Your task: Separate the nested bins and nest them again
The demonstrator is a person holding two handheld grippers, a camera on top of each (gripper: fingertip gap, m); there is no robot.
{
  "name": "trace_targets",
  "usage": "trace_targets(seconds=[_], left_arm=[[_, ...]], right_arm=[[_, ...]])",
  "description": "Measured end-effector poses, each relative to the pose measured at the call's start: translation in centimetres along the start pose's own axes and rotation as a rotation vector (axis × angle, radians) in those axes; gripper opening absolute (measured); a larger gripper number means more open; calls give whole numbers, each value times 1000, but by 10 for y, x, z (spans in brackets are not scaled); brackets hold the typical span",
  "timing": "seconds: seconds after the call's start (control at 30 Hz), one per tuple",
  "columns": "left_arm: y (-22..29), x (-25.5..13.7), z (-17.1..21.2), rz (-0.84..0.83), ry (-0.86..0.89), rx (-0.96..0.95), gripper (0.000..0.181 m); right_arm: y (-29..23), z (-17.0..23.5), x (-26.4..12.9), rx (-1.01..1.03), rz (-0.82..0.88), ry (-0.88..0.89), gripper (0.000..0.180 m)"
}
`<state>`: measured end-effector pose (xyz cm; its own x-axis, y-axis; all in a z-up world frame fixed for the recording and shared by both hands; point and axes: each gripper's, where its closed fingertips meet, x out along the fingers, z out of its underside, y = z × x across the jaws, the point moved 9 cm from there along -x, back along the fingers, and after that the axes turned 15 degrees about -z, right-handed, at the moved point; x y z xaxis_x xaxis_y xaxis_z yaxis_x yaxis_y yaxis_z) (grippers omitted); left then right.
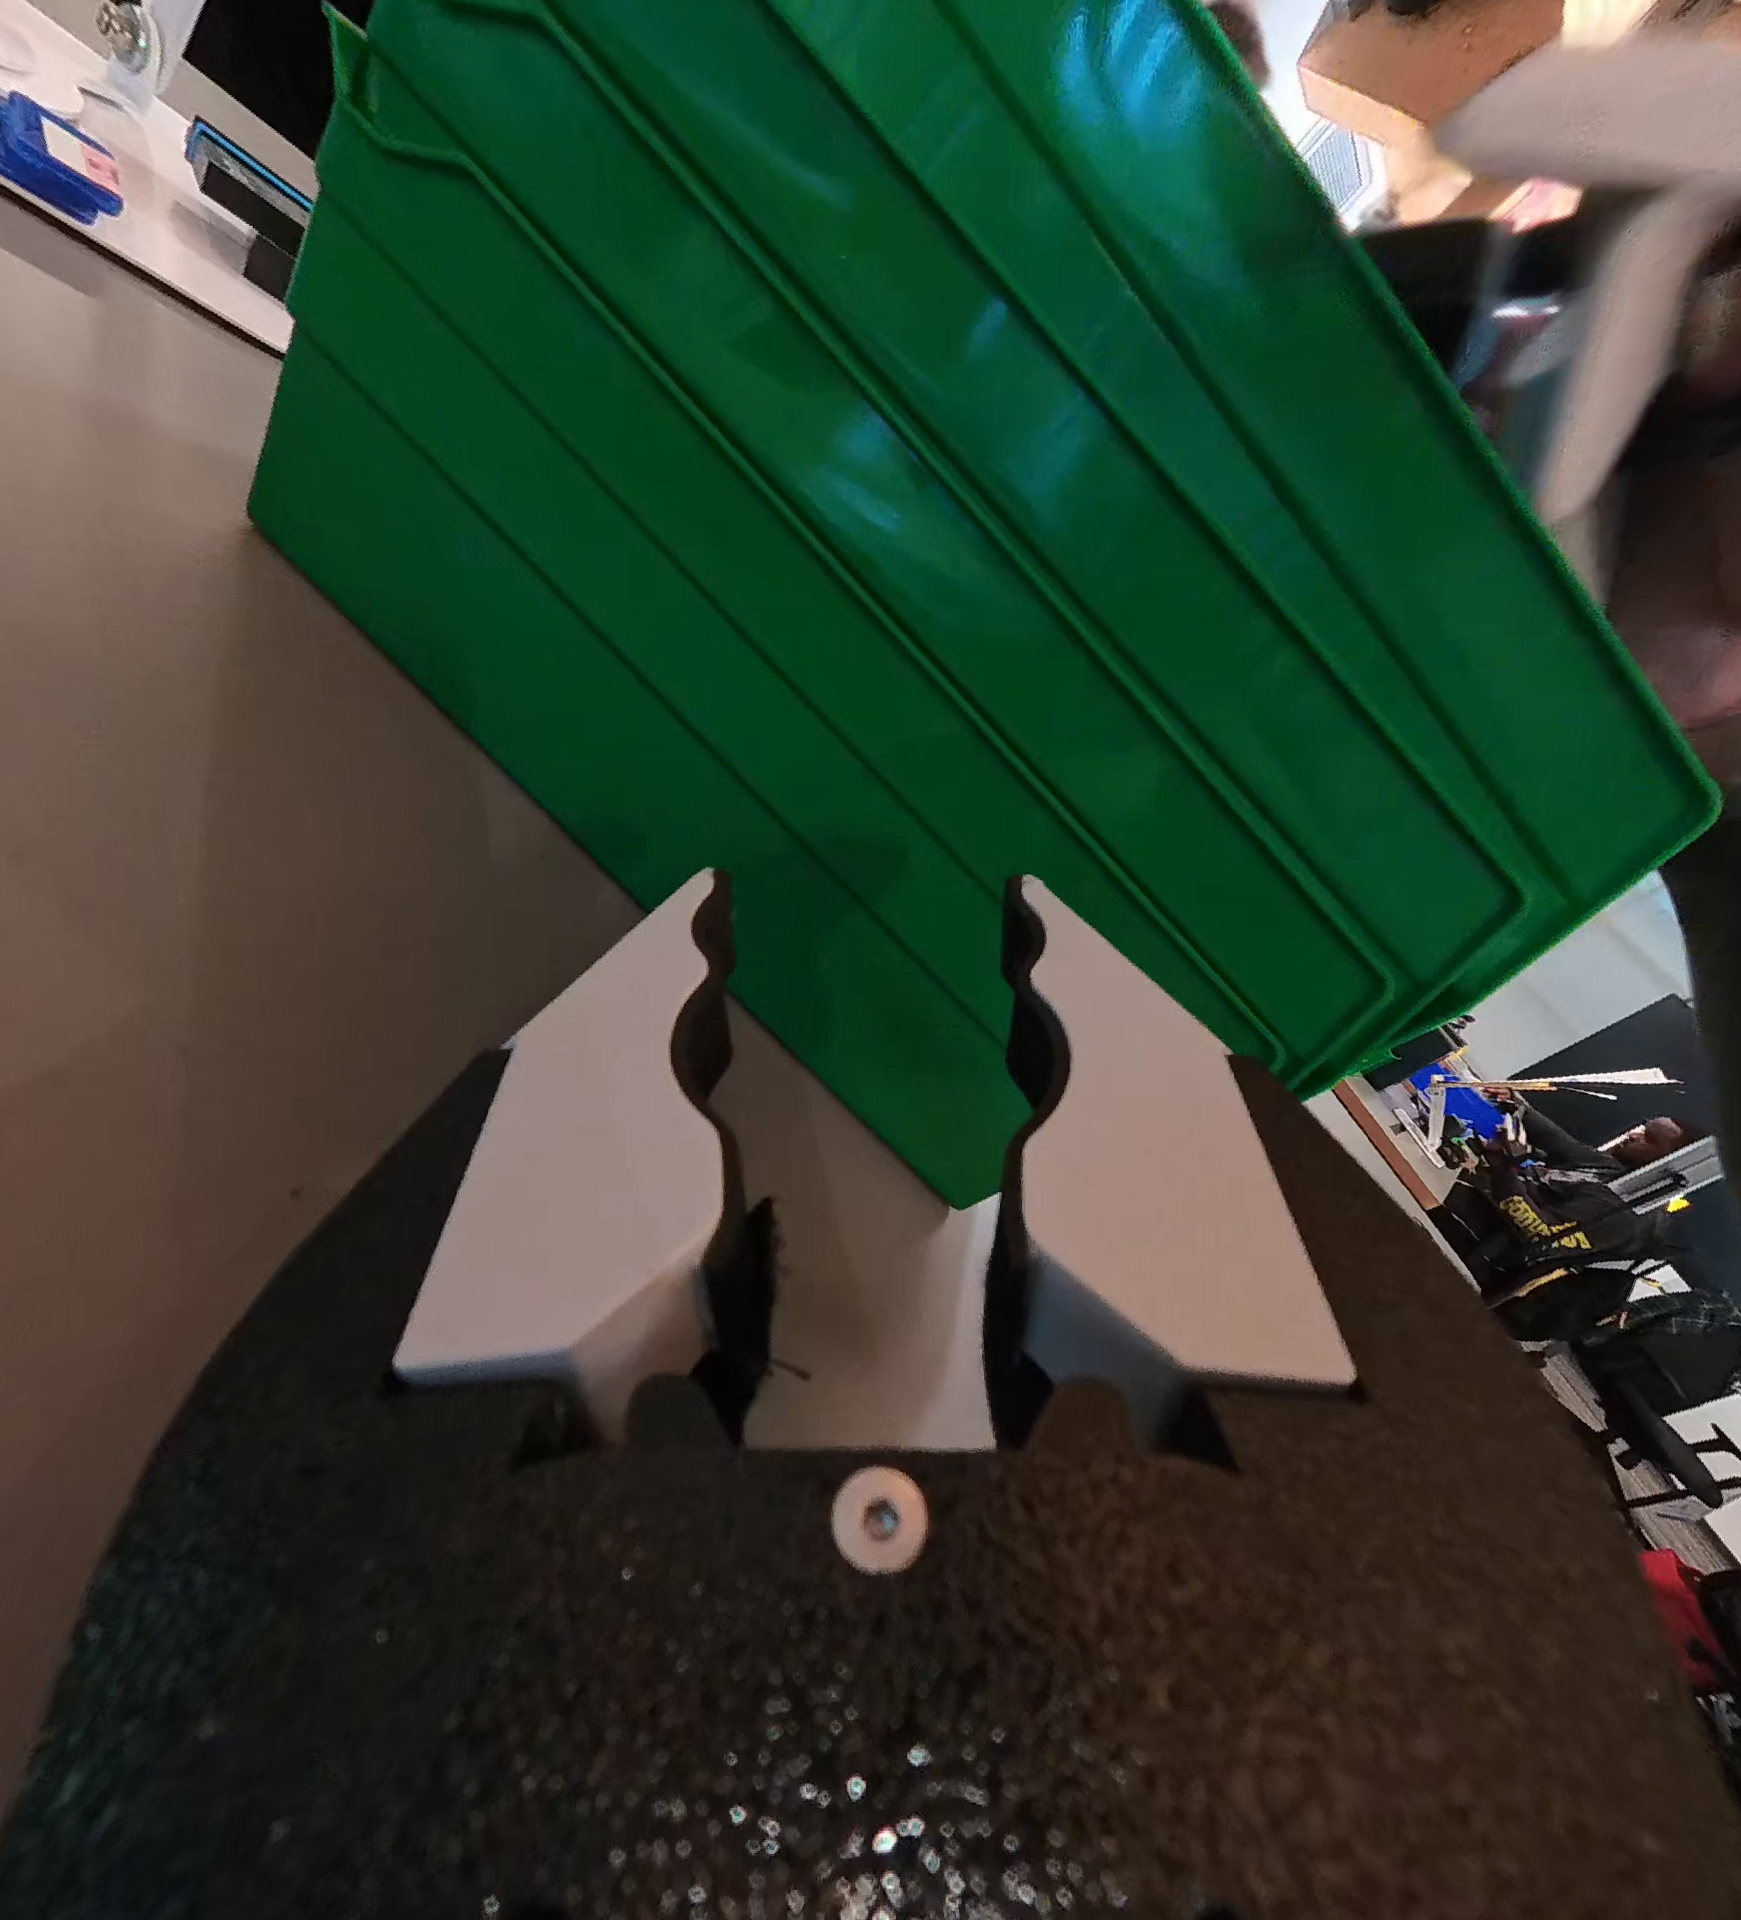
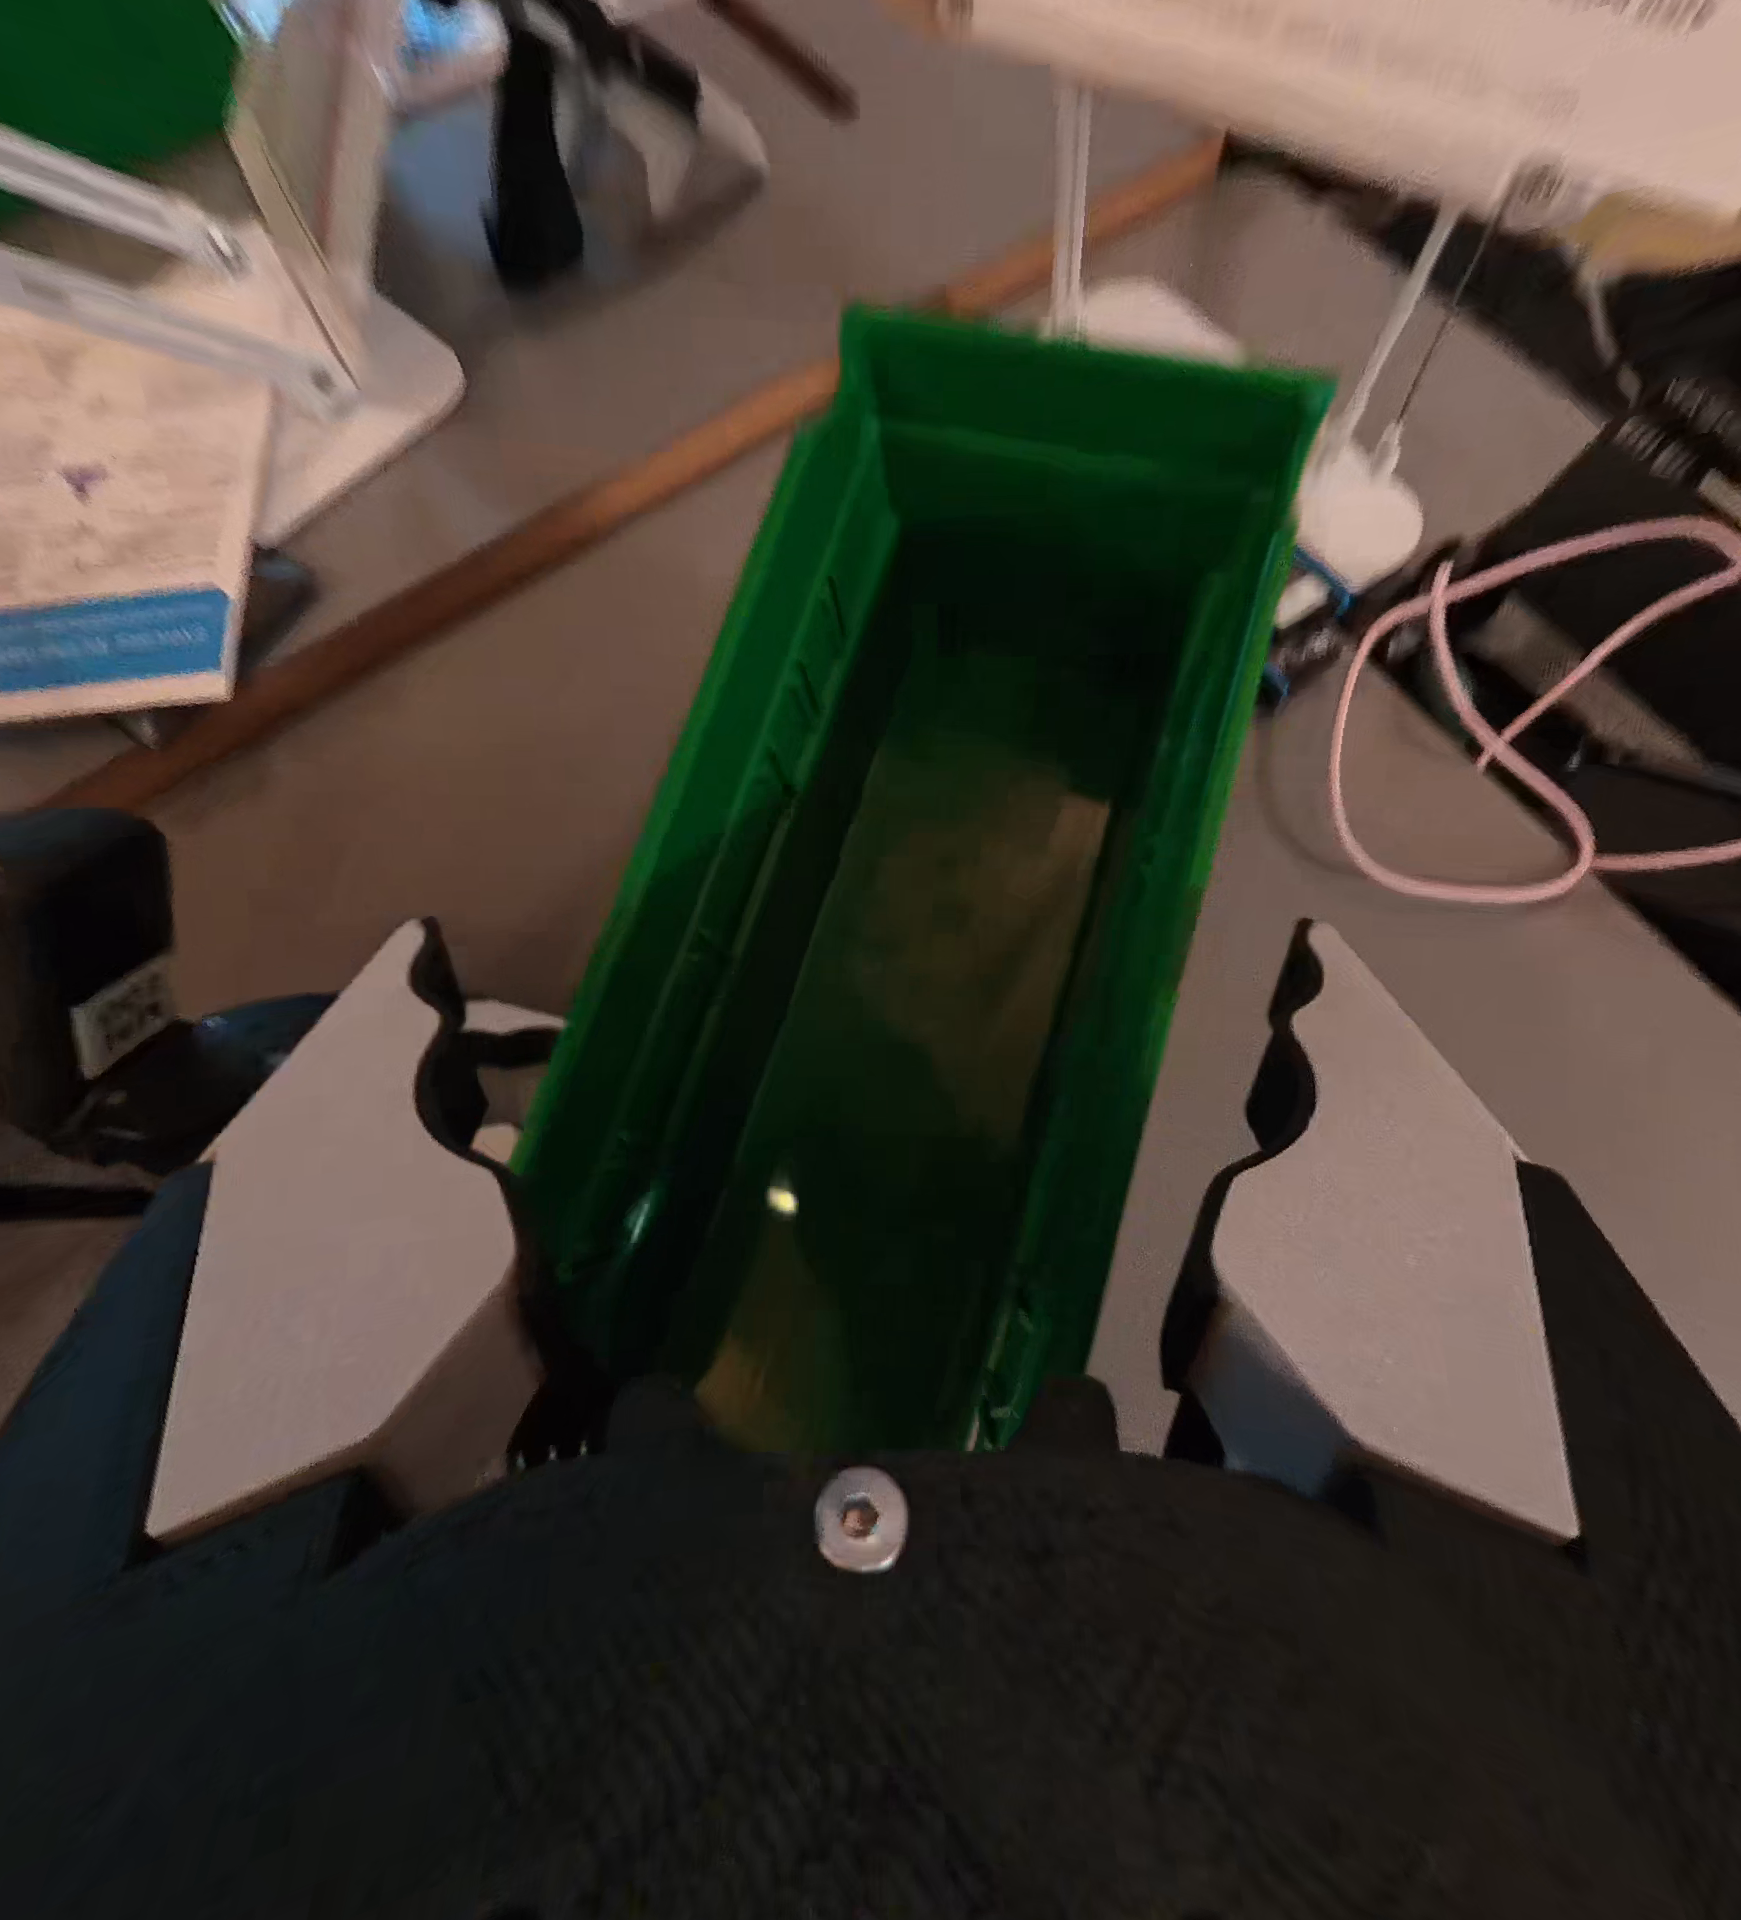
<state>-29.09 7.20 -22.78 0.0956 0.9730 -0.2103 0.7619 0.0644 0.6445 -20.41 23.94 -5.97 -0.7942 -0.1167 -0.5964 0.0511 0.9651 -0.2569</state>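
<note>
Jaws on my left gripper (image 1: pixel 871 1039) stand narrowly parted, with the lower corner of the green nested bins (image 1: pixel 845 499) between the fingers; I cannot tell whether the pads touch it. That stack of several bins leans tilted on the grey surface (image 1: pixel 118 831), its ribbed side walls filling the left wrist view. Left of the stack, at the far edge, lie a blue device (image 1: pixel 45 156) with a label and a dark box (image 1: pixel 248 177); their writing is too small and blurred to make out. Right of the stack my other gripper (image 1: pixel 1655 208) shows as a grey blur. Lower right, beyond the surface, a person in dark clothing (image 1: pixel 1541 1236) sits among office furniture.

My right jaws (image 2: pixel 861 1039) stand wide, holding nothing, on either side of the near end of a single green bin (image 2: pixel 1001 883) that lies open side up, seen lengthwise on the grey surface. Left of it are a white booklet with a blue band (image 2: pixel 66 520) and a metal stand (image 2: pixel 118 260); the print is blurred. Right of the bin a pink cable (image 2: pixel 1468 779) loops over the surface, and a white cable (image 2: pixel 1365 457) hangs beside the far end.
</note>
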Motion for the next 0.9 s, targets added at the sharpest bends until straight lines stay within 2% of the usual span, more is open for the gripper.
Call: trace_targets(seconds=[0.07,0.2,0.27,0.33,0.37,0.6,0.73,0.9], left_arm=[[0,0,0,-3,-1,1,50],[0,1,0,-16,4,8,53],[0,0,0,-26,18,13,56],[-1,0,-1,-41,37,18,58],[-1,0,-1,-50,44,20,58],[-1,0,-1,-132,84,67,58],[-2,-4,-4,-168,146,69,58],[-6,-8,-6,-221,205,52,58]], right_arm=[[-5,-8,-18,-47,-36,122,160],[-11,-6,-72,-182,-36,442,159],[-5,15,-102,-250,27,589,149],[7,50,-127,-301,84,701,131],[15,70,-138,-320,111,748,129],[108,207,-204,-290,453,806,124],[140,273,-229,-279,593,876,122],[156,298,-231,-283,665,842,117]])
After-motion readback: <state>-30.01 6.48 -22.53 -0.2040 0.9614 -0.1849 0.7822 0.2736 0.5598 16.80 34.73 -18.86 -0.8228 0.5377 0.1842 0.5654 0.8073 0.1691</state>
